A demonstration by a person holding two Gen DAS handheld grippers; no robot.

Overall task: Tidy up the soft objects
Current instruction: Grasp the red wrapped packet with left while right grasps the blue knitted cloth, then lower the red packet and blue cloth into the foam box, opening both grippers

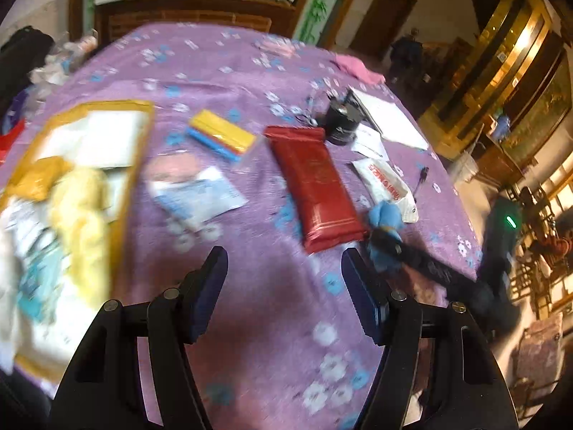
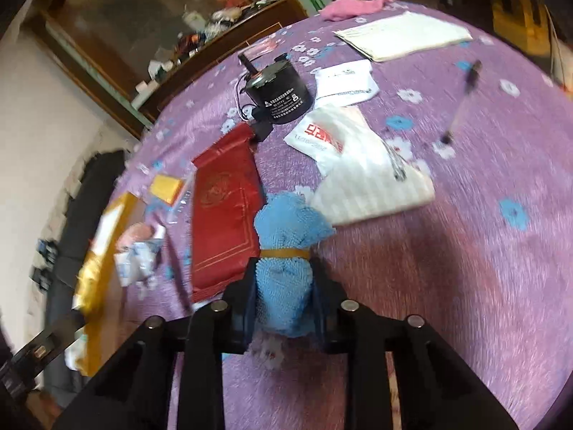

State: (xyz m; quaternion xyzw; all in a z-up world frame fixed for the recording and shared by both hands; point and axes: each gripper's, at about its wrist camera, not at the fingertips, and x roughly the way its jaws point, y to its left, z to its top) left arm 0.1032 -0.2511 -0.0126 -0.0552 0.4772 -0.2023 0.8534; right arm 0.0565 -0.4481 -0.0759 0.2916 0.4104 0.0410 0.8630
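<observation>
wall: white [image 2: 32,114] | cabinet: dark wood, cluttered [image 1: 186,10] | door: brown [image 1: 388,18]

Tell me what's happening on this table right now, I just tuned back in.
A person is sorting soft items on a purple flowered tablecloth. The right gripper is shut on a blue fluffy cloth bundle tied with a yellow band, right beside the red packet. The left gripper is open and empty, over bare cloth near the red packet. On its left a yellow-rimmed tray already holds a pale yellow fluffy item and some packets.
</observation>
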